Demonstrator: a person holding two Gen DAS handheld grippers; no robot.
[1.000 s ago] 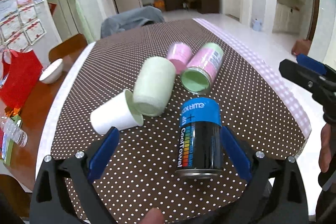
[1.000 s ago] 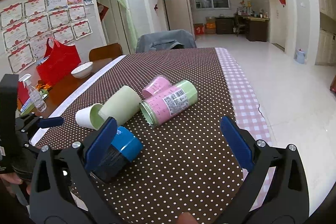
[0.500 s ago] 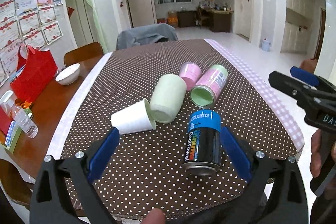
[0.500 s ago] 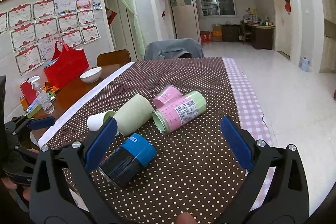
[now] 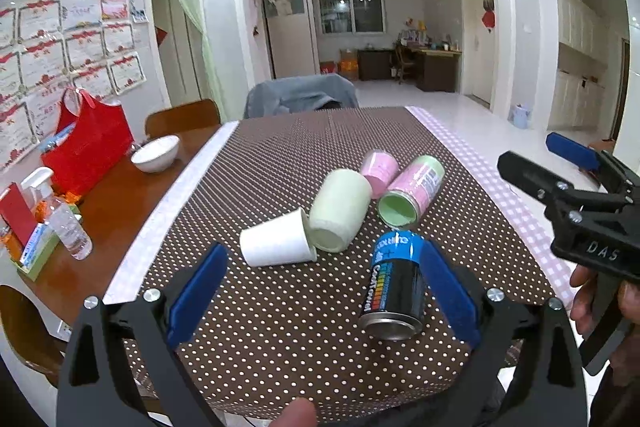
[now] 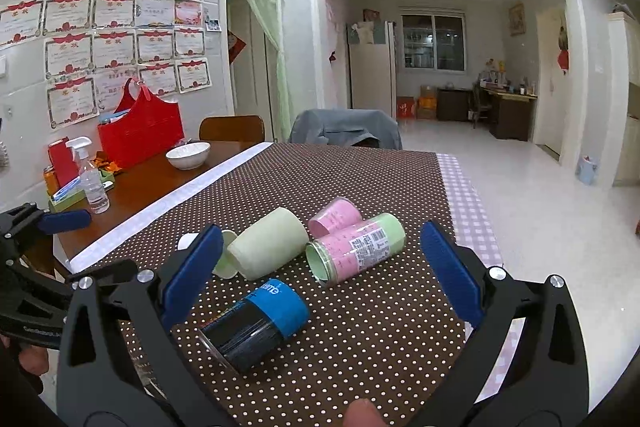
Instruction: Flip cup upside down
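Note:
Several cups lie on their sides on the brown dotted tablecloth (image 5: 280,327): a white paper cup (image 5: 276,239), a pale green cup (image 5: 340,211), a small pink cup (image 5: 378,167), a pink and green cup (image 5: 412,191) and a black cup with a blue band (image 5: 394,287). My left gripper (image 5: 320,295) is open and empty, held above the table's near edge, the black cup between its fingers in view. My right gripper (image 6: 320,275) is open and empty, also back from the cups. The black cup (image 6: 256,323) and pale green cup (image 6: 268,247) show in the right wrist view.
A white bowl (image 5: 155,154), a red bag (image 5: 88,147) and a spray bottle (image 5: 60,215) stand on the bare wooden table part at the left. A chair with a grey cloth (image 5: 300,95) is at the far end. The table's right edge drops to the floor.
Both grippers have pulled back and up from the cups, so the cups look smaller and farther. No cup has moved.

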